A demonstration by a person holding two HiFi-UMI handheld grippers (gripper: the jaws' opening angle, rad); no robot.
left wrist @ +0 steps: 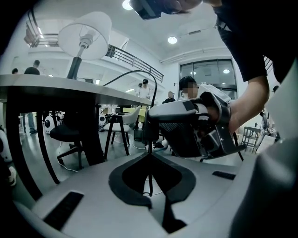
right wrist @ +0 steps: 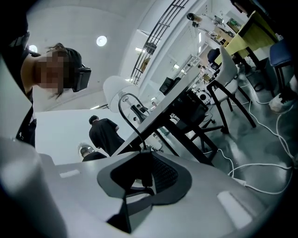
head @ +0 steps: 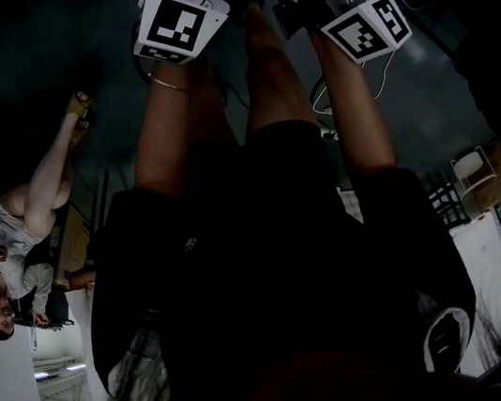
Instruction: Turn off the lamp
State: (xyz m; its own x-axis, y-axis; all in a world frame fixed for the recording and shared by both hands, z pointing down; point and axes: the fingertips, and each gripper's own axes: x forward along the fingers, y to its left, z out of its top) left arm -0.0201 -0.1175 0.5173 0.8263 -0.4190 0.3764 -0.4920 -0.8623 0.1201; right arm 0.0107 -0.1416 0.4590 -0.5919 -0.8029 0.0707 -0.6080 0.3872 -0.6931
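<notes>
The lamp (left wrist: 86, 29) with a white shade stands on the table (left wrist: 46, 82) above me; its shade also shows in the right gripper view as the lamp (right wrist: 116, 90). A black cord (left wrist: 135, 73) arcs off the table edge and drops to a dark inline switch (left wrist: 149, 124). My right gripper (left wrist: 150, 126) is level and shut on that switch (right wrist: 142, 169). The thin cord hangs on down through the jaws of my left gripper (left wrist: 150, 179), which stand apart without pressing it. In the dark head view only the two marker cubes (head: 178, 21) (head: 364, 28) show, at the top edge.
Black table legs (left wrist: 88, 135) and a stool (left wrist: 116, 132) stand ahead of the left gripper. Chairs (right wrist: 223, 100), white floor cables (right wrist: 260, 181) and a power strip (right wrist: 279, 100) lie right. People stand behind (right wrist: 100, 135); one crouches at the head view's left (head: 9, 235).
</notes>
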